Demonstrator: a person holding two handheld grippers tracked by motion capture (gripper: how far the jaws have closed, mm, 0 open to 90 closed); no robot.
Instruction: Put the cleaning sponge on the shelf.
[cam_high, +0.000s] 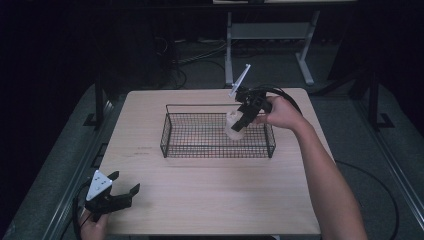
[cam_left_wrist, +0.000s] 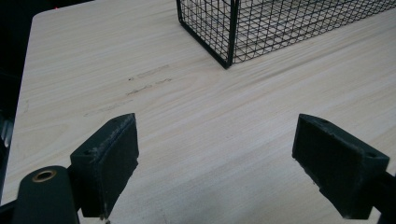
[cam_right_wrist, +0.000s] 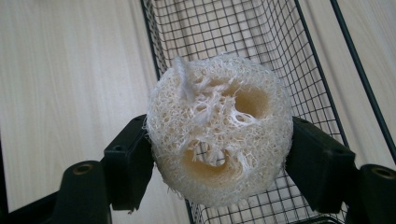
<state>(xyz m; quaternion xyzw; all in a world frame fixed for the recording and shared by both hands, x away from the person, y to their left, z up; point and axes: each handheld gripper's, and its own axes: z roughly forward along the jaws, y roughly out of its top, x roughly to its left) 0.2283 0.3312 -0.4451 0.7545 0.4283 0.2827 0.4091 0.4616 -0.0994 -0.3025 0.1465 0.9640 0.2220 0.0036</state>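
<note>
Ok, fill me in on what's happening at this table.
A person works with a gripper in each hand. The right gripper has its jaws shut on a pale loofah sponge and holds it at the right end of the black wire basket, about level with its rim. The left gripper sits idle near the front left corner of the wooden table, jaws wide open with nothing between them.

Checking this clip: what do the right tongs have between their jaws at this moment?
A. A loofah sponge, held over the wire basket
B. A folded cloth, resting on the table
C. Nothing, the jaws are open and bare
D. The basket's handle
A: in the right gripper view both jaws of the right tongs press the sides of the loofah sponge, with the wire basket below.
</note>
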